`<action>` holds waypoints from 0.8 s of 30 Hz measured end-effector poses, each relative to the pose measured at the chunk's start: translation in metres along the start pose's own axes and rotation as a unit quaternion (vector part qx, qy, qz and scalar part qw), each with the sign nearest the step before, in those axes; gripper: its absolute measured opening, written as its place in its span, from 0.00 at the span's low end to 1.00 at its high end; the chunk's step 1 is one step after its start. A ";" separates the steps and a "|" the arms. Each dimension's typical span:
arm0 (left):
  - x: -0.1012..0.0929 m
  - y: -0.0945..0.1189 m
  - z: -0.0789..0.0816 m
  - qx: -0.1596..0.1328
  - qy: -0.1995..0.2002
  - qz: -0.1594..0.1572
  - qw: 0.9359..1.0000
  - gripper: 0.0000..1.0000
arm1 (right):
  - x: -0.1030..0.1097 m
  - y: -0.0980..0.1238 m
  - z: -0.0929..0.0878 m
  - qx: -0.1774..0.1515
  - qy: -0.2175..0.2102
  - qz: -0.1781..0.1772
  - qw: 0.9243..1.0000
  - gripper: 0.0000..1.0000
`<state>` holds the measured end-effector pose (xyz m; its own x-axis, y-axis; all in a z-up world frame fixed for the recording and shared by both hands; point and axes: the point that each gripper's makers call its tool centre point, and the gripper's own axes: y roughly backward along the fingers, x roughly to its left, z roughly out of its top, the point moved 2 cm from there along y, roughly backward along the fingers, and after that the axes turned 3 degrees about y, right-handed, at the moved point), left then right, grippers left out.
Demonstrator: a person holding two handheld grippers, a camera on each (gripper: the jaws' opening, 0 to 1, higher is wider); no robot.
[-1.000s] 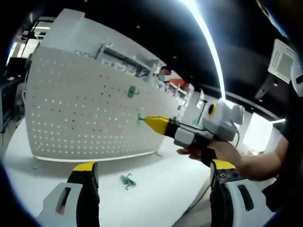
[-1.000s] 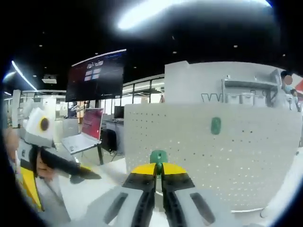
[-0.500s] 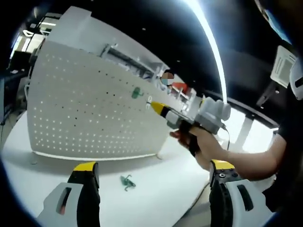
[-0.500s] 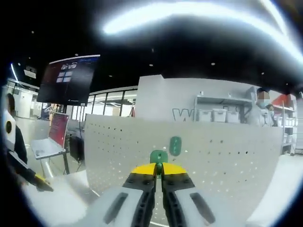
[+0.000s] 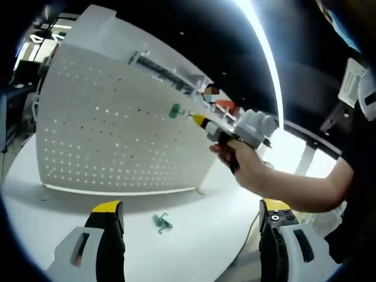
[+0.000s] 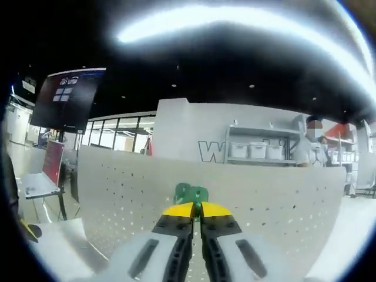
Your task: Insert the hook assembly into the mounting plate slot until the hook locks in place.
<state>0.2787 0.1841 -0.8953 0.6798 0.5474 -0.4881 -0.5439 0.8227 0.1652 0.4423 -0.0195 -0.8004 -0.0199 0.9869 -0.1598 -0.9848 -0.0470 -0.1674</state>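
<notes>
Hook assembly [image 6: 197,193], a small green plastic piece, sits clamped between the yellow-tipped jaws of the right tool [image 6: 197,210], whose jaws are pressed together on it; in the right gripper view it is held right up at the face of the mounting plate [image 6: 264,200], a white upright pegboard panel dotted with regular rows of small holes. A second green hook [image 6: 182,191] shows just to its left against the panel. The left gripper view gives the side-on picture that the other cannot: a person's hand [image 5: 241,164] holds the right tool [image 5: 200,120] out level, its yellow tip pointing left toward the plate [image 5: 106,129], with a green hook [image 5: 175,111] already on the panel just beside that tip. From there the held piece itself is too small to make out (its long axis cannot be judged either). The same view shows a third green hook [image 5: 161,222], thin and bent, lying loose on the smooth white counter [image 5: 200,235] in front of the plate, near the left tool [image 5: 191,217], whose two grey, yellow-capped jaws stand wide apart with nothing between them. Far behind the plate in the right gripper view are shelves with white bins [image 6: 252,150] and a dark screen [image 6: 67,100] at the left.
</notes>
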 end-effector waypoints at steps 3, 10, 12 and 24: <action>0.003 0.001 -0.001 0.004 -0.002 0.004 1.000 0.97 | -0.008 -0.006 -0.001 0.000 -0.004 -0.011 1.000 0.00; 0.009 0.003 -0.001 0.001 0.004 0.011 1.000 0.96 | -0.015 -0.015 -0.003 -0.001 -0.002 -0.022 1.000 0.00; 0.010 0.003 -0.002 0.001 0.005 0.011 1.000 0.96 | -0.017 -0.017 -0.004 -0.002 -0.006 -0.023 1.000 0.00; 0.016 0.003 -0.004 0.003 0.012 0.017 1.000 0.94 | -0.019 -0.022 -0.006 -0.007 -0.004 -0.025 1.000 0.00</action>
<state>0.2863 0.1943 -0.9061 0.6487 0.5712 -0.5029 -0.5633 0.8047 0.1875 0.4655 -0.0386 -0.7999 0.0279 0.9894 -0.1423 -0.9822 0.0007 -0.1879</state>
